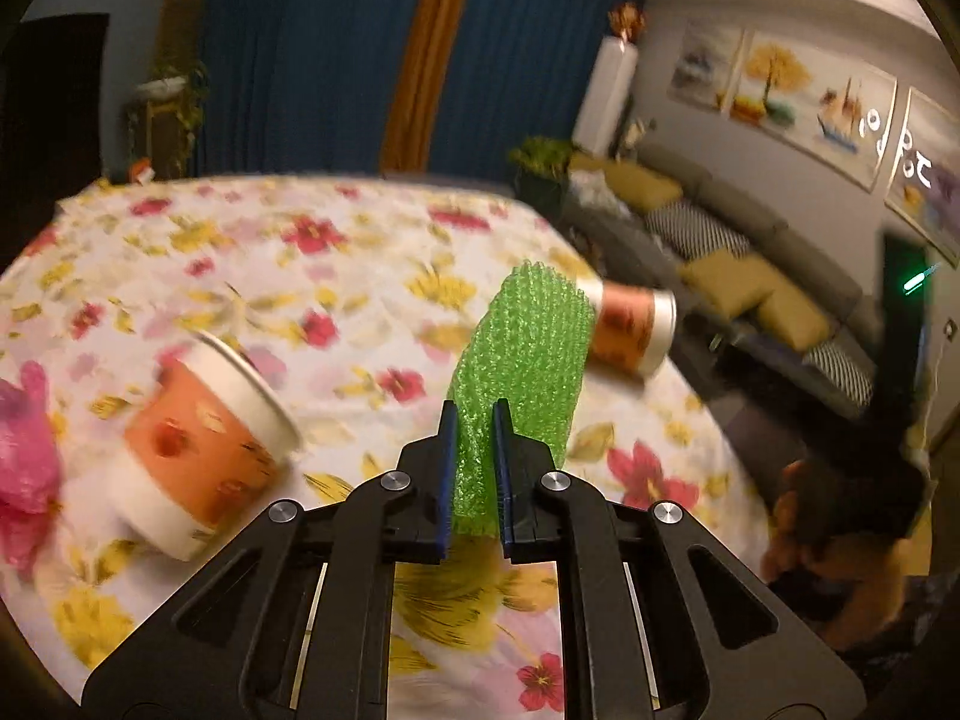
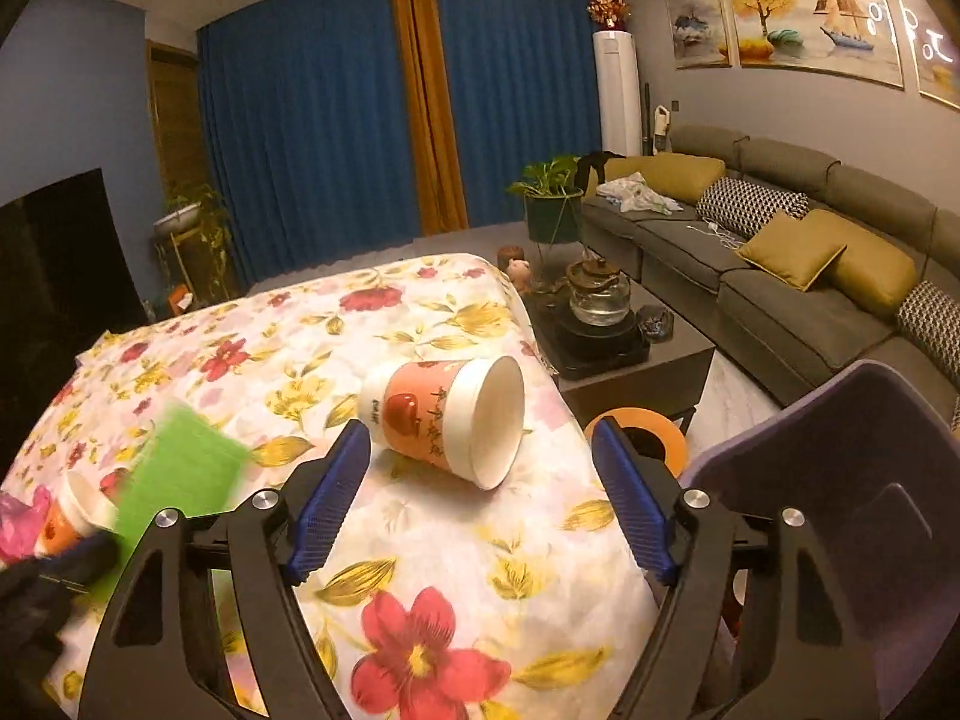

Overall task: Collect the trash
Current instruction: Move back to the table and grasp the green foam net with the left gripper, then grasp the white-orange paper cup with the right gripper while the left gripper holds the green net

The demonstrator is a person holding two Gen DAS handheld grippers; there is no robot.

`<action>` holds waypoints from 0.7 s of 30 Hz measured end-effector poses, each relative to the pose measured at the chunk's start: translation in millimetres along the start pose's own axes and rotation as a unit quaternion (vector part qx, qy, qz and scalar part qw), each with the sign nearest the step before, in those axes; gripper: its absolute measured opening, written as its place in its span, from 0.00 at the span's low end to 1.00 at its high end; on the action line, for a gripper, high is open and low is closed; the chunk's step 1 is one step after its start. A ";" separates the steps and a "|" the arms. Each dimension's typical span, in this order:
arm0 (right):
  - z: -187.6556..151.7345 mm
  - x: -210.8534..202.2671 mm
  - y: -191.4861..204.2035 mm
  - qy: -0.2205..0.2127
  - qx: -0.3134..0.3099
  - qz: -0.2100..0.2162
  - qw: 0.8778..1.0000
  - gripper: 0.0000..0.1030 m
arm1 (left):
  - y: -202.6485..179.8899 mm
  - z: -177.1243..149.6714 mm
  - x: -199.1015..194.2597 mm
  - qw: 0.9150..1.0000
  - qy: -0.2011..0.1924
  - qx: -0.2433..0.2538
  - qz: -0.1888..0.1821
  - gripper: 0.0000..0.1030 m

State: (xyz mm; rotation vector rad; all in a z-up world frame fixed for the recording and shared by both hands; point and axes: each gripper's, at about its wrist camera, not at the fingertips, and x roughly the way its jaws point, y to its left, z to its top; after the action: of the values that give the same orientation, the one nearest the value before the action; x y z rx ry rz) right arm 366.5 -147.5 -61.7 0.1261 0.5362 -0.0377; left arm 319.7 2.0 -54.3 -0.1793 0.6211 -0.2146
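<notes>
Living room, evening light, a table under a floral tablecloth point(image 2: 420, 540). Left gripper point(image 1: 474, 468) closed tight on a green foam net sleeve point(image 1: 522, 360), blue pads pressing its lower end from both sides, the sleeve standing up past the fingertips and lifted clear of the cloth (motion blur across this view). Same sleeve seen from the right wrist camera as a green smear point(image 2: 180, 480) at the left edge.

Right gripper point(image 2: 480, 480) spread wide, holding nothing, poised above the cloth with an orange-and-white paper cup point(image 2: 444, 420) lying on its side just ahead between the fingers, open mouth turned to the right, near the table's right edge. Same cup in the left view point(image 1: 630, 324), partly behind the sleeve.

Second paper cup point(image 1: 204, 438) tipped over on the cloth to the left of the left gripper, beside a crumpled pink plastic bag point(image 1: 24, 468) at the frame's left edge.

Purple bin point(image 2: 840, 480) at the table's right side, close by the right gripper's outer finger. Beyond: a low tea table with a glass kettle point(image 2: 600, 294), a grey sofa point(image 2: 780, 276) with mustard cushions, blue curtains point(image 2: 312, 102), paintings on the wall.
</notes>
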 end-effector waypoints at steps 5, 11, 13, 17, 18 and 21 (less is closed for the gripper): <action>3.8 19.5 -1.7 0.006 -0.002 -0.010 1.000 0.73 | 12.2 8.6 -14.8 0.999 -0.032 -0.020 0.012 0.10; 6.8 40.9 1.5 0.021 -0.008 -0.005 1.000 0.72 | 14.4 9.6 -17.5 0.999 -0.038 -0.024 0.019 0.10; 7.4 48.3 1.6 0.033 -0.006 0.006 0.999 0.71 | 15.8 8.5 -19.6 0.999 -0.039 -0.025 0.018 0.10; 9.0 56.7 1.0 0.050 0.001 0.033 0.998 0.62 | 16.0 8.7 -21.5 0.999 -0.042 -0.027 0.019 0.10; 9.1 58.1 1.5 0.053 0.000 0.037 0.998 0.59 | 16.3 8.4 -20.6 0.999 -0.041 -0.027 0.018 0.10; 7.6 59.0 4.7 0.054 -0.004 0.051 0.997 0.52 | 16.6 7.8 -19.8 0.999 -0.037 -0.026 0.018 0.10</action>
State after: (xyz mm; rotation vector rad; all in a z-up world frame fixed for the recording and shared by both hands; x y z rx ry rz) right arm 421.3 -144.1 -84.9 0.1484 0.6378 0.0710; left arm 311.0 23.8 -40.8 -0.2244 0.5557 -0.1576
